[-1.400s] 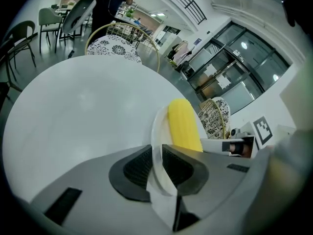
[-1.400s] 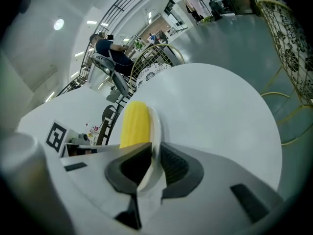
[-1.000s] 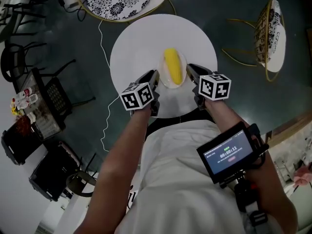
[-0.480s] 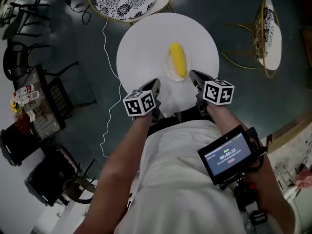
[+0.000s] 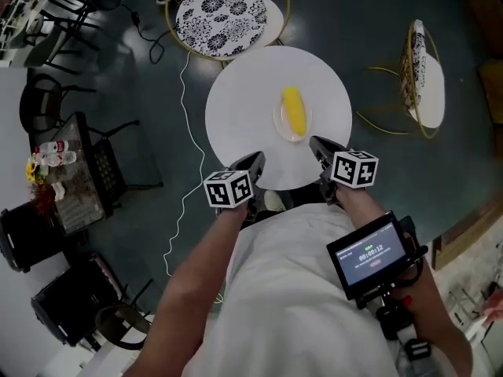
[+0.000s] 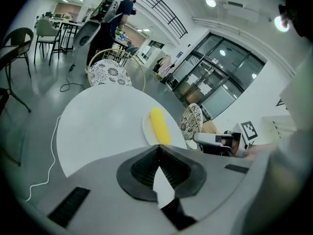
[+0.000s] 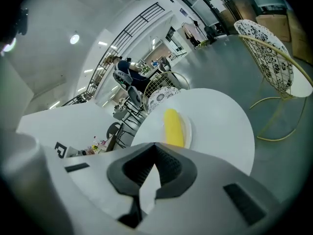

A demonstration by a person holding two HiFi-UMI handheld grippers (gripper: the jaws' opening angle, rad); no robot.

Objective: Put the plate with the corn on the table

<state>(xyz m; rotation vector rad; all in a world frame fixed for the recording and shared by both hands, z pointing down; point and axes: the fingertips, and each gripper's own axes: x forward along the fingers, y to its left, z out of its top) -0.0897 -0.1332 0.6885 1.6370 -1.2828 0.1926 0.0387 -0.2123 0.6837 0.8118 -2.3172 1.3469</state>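
Both grippers have drawn back toward the person since a second ago. Then they flanked the plate; now they sit at the near rim of the table, well apart from the dish.

Dark floor fills most of the head view, with a white cable trailing across it. On it stands the round white table. A chair with a black-and-white patterned seat stands just beyond it, and a second, gold-framed chair is off to the right.

The left gripper points at the table's near edge, its jaws pressed together at the tip with nothing between them. The right gripper is likewise clenched and empty, its tip over the tabletop. Whether either tip rests on the surface or hangs just above is hard to judge from this height.

The small white plate lies flat on the table, right of centre, released by both grippers. The yellow corn lies lengthwise on it, pointing away from the person.
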